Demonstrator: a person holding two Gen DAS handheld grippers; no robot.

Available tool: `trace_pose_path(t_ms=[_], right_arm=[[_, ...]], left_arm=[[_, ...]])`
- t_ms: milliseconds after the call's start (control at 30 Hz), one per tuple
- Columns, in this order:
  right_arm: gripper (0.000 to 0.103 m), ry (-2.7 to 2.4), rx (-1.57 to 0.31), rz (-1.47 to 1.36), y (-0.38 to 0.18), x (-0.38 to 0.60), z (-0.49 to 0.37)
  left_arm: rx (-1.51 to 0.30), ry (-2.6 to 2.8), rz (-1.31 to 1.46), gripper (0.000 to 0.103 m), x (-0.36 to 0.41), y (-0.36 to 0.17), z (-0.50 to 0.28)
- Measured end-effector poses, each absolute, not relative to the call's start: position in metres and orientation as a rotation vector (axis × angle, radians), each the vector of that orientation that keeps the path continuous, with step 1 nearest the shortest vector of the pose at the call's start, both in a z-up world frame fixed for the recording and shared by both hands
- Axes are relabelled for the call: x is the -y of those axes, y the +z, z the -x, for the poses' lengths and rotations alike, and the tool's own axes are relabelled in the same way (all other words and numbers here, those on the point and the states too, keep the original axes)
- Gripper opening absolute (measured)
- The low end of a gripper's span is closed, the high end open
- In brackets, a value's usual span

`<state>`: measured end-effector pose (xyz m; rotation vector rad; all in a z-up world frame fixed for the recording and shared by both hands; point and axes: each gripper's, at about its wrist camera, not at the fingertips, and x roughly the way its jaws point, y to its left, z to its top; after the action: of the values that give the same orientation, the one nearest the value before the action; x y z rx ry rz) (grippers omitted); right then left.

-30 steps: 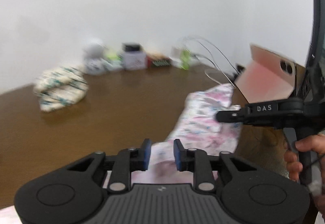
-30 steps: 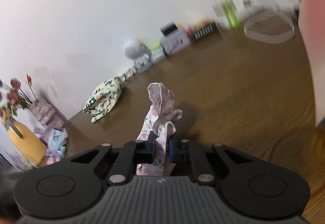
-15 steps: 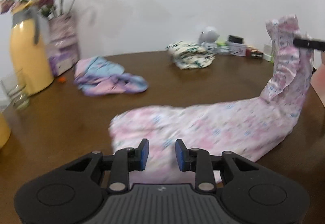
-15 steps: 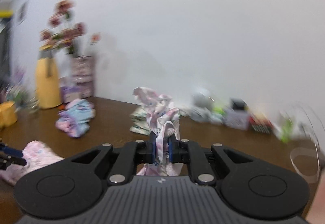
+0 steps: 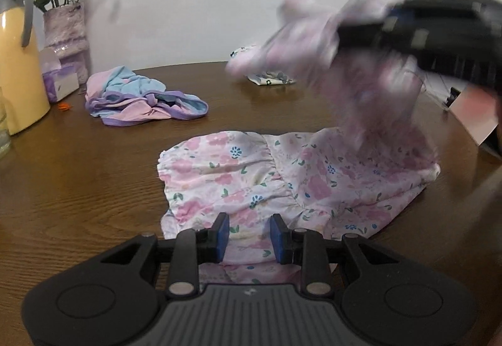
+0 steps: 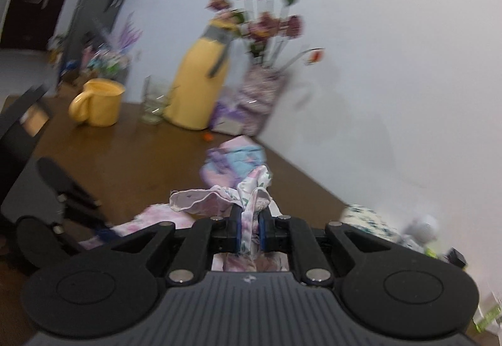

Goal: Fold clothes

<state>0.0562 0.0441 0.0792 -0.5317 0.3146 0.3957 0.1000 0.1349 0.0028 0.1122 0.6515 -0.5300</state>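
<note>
Garment: pink floral garment [image 5: 282, 176] spread on the brown worktop [image 5: 78, 189], one end lifted.
Right claw [image 6: 250, 234]: clamped on the raised end.
Left claw [image 5: 249, 237]: jaws apart, empty, over the garment's near edge.
Beyond the garment: purple-blue clothes [image 5: 141, 98].
</note>
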Motion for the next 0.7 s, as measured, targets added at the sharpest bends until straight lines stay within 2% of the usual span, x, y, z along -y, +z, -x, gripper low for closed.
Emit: trace_pose_path(t_ms=[267,500,700], right_arm=[[0.009,0.454,-0.414,0.636,0.022,-0.085,-0.054],[0.009,0.486,-0.393,0.641,0.014,-0.096,-0.047],[0.010,0.533,-0.459,0.633,0.000,-0.102,-0.053]], left_arm=[[-0.576,-0.505,0.003,0.033,-0.182,0.019,-0.079],[-0.599,-0.420,0.055,0.033,-0.218,0.016,-0.068],[-0.568,-0.427,0.080,0.033,-0.223,0.025,-0.067]])
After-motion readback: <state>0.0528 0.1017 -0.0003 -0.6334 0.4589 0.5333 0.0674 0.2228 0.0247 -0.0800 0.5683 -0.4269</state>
